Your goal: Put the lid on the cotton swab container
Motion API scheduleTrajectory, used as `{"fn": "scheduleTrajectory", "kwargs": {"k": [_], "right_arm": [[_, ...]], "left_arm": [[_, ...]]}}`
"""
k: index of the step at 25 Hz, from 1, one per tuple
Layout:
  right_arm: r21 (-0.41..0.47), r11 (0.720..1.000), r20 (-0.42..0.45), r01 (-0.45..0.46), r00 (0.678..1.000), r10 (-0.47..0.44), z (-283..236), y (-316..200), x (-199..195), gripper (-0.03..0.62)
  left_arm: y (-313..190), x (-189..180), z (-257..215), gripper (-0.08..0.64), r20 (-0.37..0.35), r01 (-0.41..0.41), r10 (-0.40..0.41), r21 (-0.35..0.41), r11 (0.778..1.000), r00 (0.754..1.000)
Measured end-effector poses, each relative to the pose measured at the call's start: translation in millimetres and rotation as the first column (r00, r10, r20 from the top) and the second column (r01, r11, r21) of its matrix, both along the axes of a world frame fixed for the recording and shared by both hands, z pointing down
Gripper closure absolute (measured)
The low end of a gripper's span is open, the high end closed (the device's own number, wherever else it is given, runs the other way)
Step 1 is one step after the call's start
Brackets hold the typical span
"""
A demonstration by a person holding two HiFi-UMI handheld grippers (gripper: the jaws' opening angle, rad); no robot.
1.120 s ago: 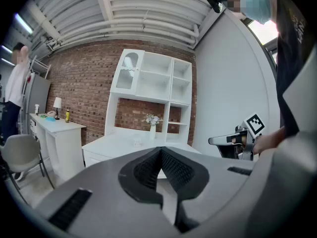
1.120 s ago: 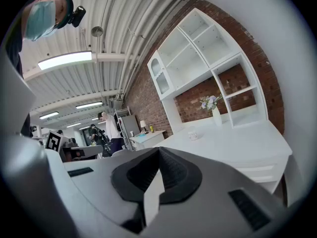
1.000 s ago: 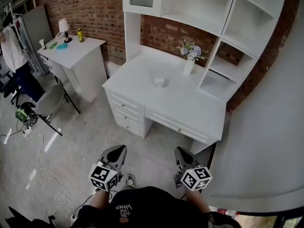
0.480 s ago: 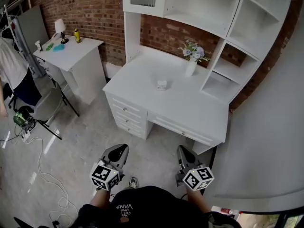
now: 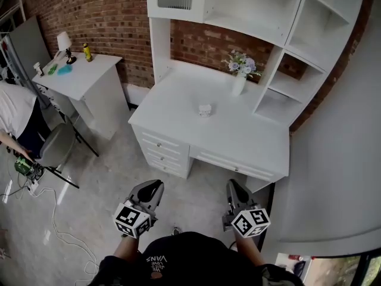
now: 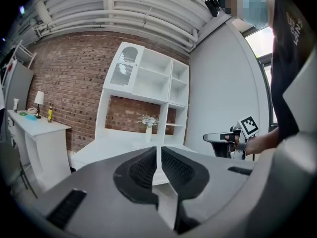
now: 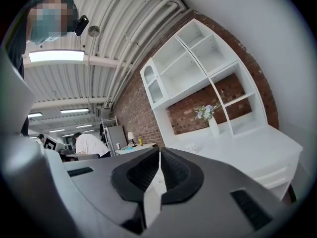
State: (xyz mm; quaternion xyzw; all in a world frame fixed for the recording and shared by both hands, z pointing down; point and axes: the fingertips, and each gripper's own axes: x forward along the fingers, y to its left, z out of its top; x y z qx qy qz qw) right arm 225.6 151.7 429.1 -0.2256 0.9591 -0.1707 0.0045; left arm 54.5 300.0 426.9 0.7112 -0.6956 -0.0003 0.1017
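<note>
- The left gripper (image 5: 151, 187) is hanging low in the head view, out over the pale floor (image 5: 101, 177), and its jaws are pressing together with nothing between the ribbed pads.
- The right gripper (image 5: 233, 189) is sitting alongside it, a body's width apart, and its jaws are likewise meeting along 1 thin line, gripping nothing.
- Both are pointing roughly level toward the white desk (image 5: 250, 142), short of its drawer front.
- The cotton swab container (image 5: 205, 110) is showing as a small white box near the middle of the desktop, well apart from both grippers (it is too small here to tell whether its lid is on).
- A white vase of flowers (image 5: 239, 71) is standing upright behind the container, toward the back right, near the open hutch shelves (image 5: 250, 11).
- A red brick wall (image 5: 107, 11) is running behind the furniture.
- Off to the left, a smaller white side table (image 5: 89, 73) is carrying a lamp (image 5: 63, 41) and a yellow bottle (image 5: 87, 52).
- At the far left edge, a person in a white shirt (image 5: 13, 109) is bending beside a grey chair (image 5: 56, 145).
</note>
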Motion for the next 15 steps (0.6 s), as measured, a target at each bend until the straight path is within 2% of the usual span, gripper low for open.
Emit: {"fn": "scheduleTrajectory", "kwargs": {"k": [5, 7, 15], "right_arm": [[-0.006, 0.999, -0.012, -0.041, 0.999, 0.041, 9.2, 2.7, -10.6, 0.591], [-0.011, 0.999, -0.015, -0.047, 0.999, 0.047, 11.3, 2.6, -16.4, 0.583], [-0.028, 0.999, -0.035, -0.044, 0.998, 0.043, 18.6, -19.0, -31.1, 0.490]], "left_arm": [[0.5, -18.5, 5.6, 0.546, -0.011, -0.052, 0.052, 0.003, 0.999, 0.999], [-1.5, -25.8, 8.9, 0.516, -0.016, -0.063, 0.063, -0.003, 0.998, 0.998], [-33.1, -31.6, 16.1, 0.458, -0.046, -0.098, 0.097, -0.016, 0.995, 0.994]]}}
